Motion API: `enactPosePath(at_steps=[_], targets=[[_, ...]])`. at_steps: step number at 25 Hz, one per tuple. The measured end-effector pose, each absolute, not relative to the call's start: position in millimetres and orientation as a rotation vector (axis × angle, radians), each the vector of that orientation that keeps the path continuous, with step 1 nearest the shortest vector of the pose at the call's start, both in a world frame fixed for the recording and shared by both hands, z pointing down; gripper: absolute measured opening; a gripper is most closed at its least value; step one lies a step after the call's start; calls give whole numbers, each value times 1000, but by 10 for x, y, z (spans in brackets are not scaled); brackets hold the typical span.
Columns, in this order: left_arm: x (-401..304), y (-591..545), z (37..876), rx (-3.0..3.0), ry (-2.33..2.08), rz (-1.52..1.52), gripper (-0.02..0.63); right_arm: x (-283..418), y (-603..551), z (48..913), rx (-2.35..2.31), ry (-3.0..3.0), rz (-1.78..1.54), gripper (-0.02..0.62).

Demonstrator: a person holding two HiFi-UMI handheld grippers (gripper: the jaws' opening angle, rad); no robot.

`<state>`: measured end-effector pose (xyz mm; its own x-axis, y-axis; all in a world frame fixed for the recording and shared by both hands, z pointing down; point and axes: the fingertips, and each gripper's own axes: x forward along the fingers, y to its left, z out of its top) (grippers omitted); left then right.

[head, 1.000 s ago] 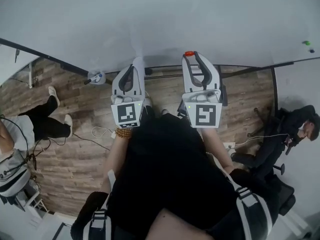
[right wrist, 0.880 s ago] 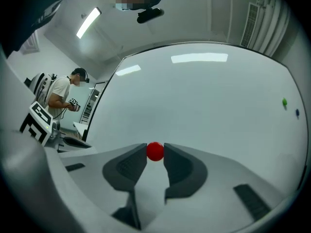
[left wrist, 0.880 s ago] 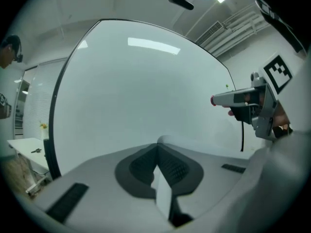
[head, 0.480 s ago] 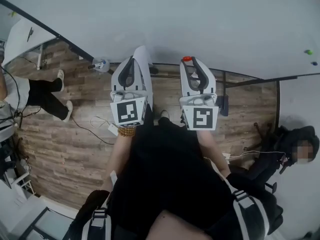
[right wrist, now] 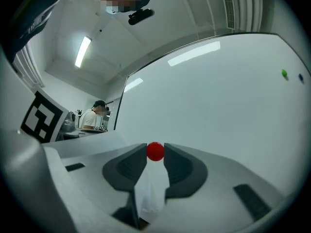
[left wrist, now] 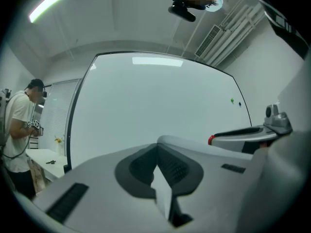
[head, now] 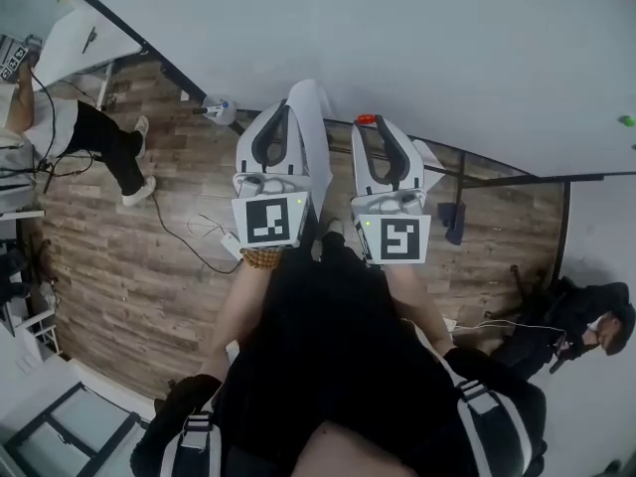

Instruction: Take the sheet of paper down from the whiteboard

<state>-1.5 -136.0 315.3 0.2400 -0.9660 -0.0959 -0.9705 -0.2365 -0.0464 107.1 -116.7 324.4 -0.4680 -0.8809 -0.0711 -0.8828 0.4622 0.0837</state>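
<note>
The whiteboard [head: 417, 38] fills the top of the head view. My left gripper [head: 287, 109] is raised towards it, shut on the white sheet of paper [head: 312, 117], which sticks out past its tips. In the left gripper view a sliver of that paper [left wrist: 163, 193] sits pinched between the closed jaws of the left gripper [left wrist: 158, 145]. Just to the right, my right gripper [head: 372, 124] is shut on a round red magnet [head: 375, 119]. In the right gripper view the magnet [right wrist: 155, 151] sits between the jaw tips, with white paper [right wrist: 150, 191] showing below it.
A green magnet [head: 626, 120] and a dark one remain on the board's right side [right wrist: 284, 73]. A person [head: 70, 127] stands at a desk on the left. Another person [head: 586, 316] sits at the lower right. Cables [head: 189, 237] lie on the wooden floor.
Both grippers have moved up along the board, the left one more. More of the paper now shows beyond the left gripper's tips. The red magnet stays in the right jaws.
</note>
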Motion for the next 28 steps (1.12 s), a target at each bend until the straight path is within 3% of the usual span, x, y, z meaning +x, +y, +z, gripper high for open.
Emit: enactPosePath(at_steps=[28], targets=[[-33,-1461,2969,-2575,1617,266,9,1214,-1141,3019,-1945,2523,264,104]])
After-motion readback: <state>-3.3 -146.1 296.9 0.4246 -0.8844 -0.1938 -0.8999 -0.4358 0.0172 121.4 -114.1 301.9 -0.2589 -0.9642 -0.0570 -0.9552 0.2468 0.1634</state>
